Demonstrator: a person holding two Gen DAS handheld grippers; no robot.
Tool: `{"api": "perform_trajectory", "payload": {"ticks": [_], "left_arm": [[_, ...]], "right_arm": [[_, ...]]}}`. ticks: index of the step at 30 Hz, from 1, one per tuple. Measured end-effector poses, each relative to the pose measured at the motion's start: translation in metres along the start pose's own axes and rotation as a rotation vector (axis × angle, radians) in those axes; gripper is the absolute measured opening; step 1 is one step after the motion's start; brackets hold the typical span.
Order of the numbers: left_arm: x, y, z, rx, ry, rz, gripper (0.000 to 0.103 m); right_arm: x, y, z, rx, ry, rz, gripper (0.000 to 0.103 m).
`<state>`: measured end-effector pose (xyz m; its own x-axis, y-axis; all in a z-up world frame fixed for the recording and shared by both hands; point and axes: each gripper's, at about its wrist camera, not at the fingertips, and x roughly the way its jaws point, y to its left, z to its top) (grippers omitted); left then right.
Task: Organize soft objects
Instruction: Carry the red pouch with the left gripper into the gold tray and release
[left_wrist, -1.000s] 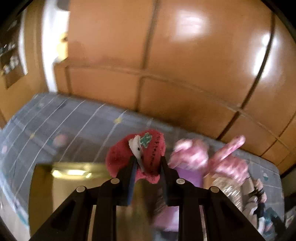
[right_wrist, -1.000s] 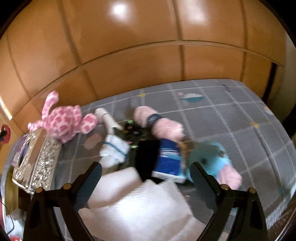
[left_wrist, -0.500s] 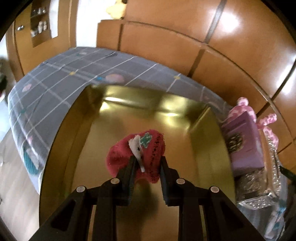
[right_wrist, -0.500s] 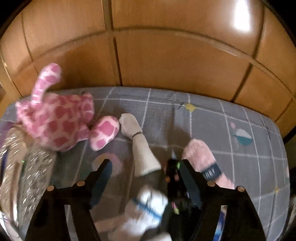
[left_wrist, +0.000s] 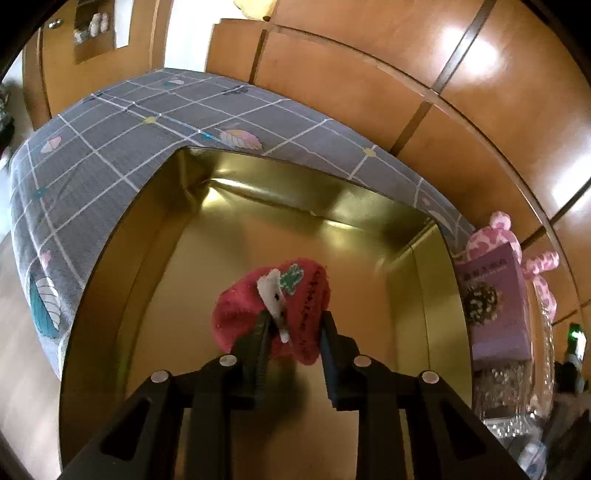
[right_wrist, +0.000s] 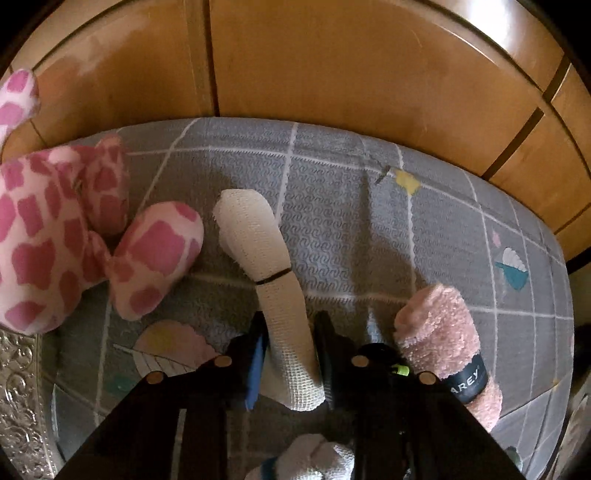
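My left gripper (left_wrist: 293, 325) is shut on a red soft item (left_wrist: 273, 306) with a white tag and holds it over the inside of a gold box (left_wrist: 147, 229). My right gripper (right_wrist: 290, 330) has its jaws closed around a white sock (right_wrist: 266, 258) that lies on the grey bedsheet (right_wrist: 351, 206). A pink spotted plush toy (right_wrist: 55, 229) lies to the left of the sock and also shows in the left wrist view (left_wrist: 495, 236). A rolled pink towel (right_wrist: 443, 332) with a dark band lies to the right.
A purple box (left_wrist: 495, 299) stands right of the gold box on a silver ornate tray (right_wrist: 18, 398). Another white sock with a blue stripe (right_wrist: 306, 458) lies under my right gripper. A wooden panelled wall (right_wrist: 332, 66) runs behind the bed.
My left gripper carried the red item from beside the toys to over the gold box. My right gripper went from wide open down to the white sock and closed around it.
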<state>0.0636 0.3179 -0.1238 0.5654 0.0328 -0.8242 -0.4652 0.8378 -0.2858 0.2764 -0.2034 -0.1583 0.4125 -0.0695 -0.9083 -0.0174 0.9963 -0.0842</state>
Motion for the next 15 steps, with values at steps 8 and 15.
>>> {"api": "perform_trajectory", "payload": {"ticks": [8, 15], "left_arm": [[0.015, -0.016, 0.016, -0.007, -0.011, 0.066, 0.074], [-0.011, -0.036, 0.003, 0.063, -0.104, 0.13, 0.091]], "right_arm": [[-0.001, 0.0, 0.002, 0.007, 0.001, 0.011, 0.025], [0.001, -0.003, -0.003, 0.043, -0.019, 0.013, 0.022]]}}
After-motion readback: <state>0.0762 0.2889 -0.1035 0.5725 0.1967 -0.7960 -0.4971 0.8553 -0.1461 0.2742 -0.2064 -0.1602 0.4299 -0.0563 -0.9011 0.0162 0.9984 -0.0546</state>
